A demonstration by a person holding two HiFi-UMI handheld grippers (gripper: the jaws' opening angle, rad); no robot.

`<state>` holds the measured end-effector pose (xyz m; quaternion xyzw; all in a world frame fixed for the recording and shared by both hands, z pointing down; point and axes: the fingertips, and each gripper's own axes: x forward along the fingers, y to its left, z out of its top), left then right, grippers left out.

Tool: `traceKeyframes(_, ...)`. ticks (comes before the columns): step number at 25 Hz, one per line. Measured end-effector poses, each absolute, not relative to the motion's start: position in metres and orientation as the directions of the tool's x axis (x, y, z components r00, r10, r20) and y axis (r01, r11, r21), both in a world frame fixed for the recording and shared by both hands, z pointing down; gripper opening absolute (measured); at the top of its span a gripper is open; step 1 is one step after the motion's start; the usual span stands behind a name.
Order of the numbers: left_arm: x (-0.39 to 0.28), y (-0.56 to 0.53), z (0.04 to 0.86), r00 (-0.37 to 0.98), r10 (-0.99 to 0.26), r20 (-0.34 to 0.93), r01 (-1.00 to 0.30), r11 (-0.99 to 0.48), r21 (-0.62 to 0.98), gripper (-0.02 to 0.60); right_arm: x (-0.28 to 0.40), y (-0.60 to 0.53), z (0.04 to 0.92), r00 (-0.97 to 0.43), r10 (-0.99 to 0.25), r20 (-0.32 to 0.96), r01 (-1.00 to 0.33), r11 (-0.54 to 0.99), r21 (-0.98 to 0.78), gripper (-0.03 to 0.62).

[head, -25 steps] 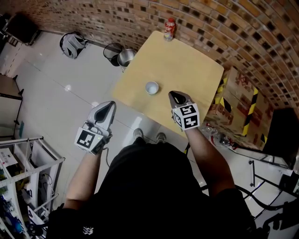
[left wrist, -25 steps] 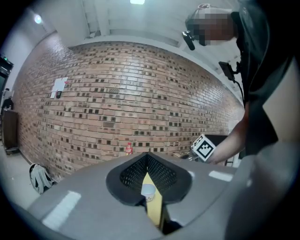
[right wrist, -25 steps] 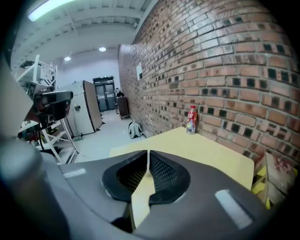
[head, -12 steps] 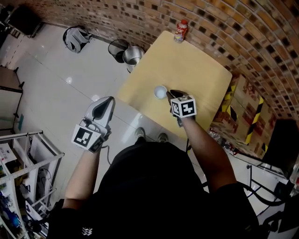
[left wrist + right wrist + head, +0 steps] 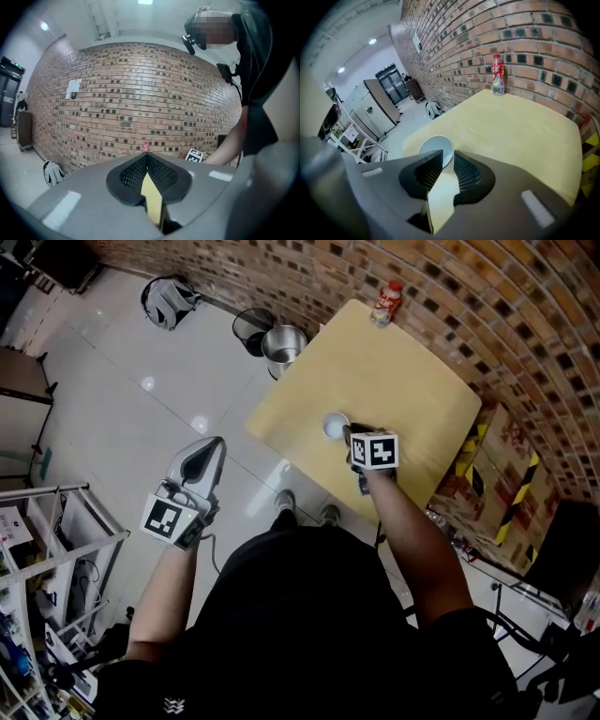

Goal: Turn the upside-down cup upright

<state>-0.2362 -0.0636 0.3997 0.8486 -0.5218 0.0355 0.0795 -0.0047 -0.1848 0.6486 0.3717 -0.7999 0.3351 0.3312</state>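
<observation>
Since a second ago the right gripper (image 5: 447, 157) has come forward from the near table edge, and its tips now sit right at the white cup (image 5: 436, 146). The left gripper (image 5: 146, 157) hasn't moved: it is parked well off to the left over the floor, jaws pressed together, nothing in them.

Right jaws are narrow, only a slit apart. The cup is dead ahead and slightly left of the tips. Its wall shows through the slit, and the left jaw covers its lower left side. Can't tell if a pad touches it. The top face looks like a flat disc with a thin lip, which I take for the base, so it's likely still inverted and standing on the table (image 5: 525, 136).

My read on doing the grab well:
- The slit looks narrower than the cup body, so open wider before advancing, or the tips will just shove it.
- Shift slightly left to centre the cup, then bring one jaw down each side of the wall at about mid-height.
- Squeeze lightly. The wall looks thin and would probably dent.
- Lift clear of the table before rolling the wrist, or the rim will drag.
- The table edge is close on the gripper's left, so set the cup down ahead, not left.

The red-labelled bottle (image 5: 498, 75) is far ahead and to the right, out of the way.
</observation>
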Motion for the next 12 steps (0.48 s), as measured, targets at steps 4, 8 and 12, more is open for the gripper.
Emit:
traceKeyframes(4, -0.237, -0.065, 0.397, 0.456, -0.879, 0.14, -0.89, -0.445, 0.099, 0.0, -0.005, -0.184, 0.653, -0.483, -0.376, 0.791, -0.833, 0.476, -0.282, 0.041)
traceKeyframes(8, -0.239, -0.067, 0.397, 0.459, -0.878, 0.14, -0.888, -0.448, 0.101, 0.0, -0.001, -0.184, 0.652, -0.462, -0.397, 0.793, -0.839, 0.486, -0.245, 0.015)
traceKeyframes(12, -0.238, -0.07, 0.399, 0.473, -0.87, 0.141, -0.881, -0.461, 0.106, 0.0, 0.014, -0.184, 0.641, -0.415, -0.456, 0.787, -0.851, 0.501, -0.158, 0.014)
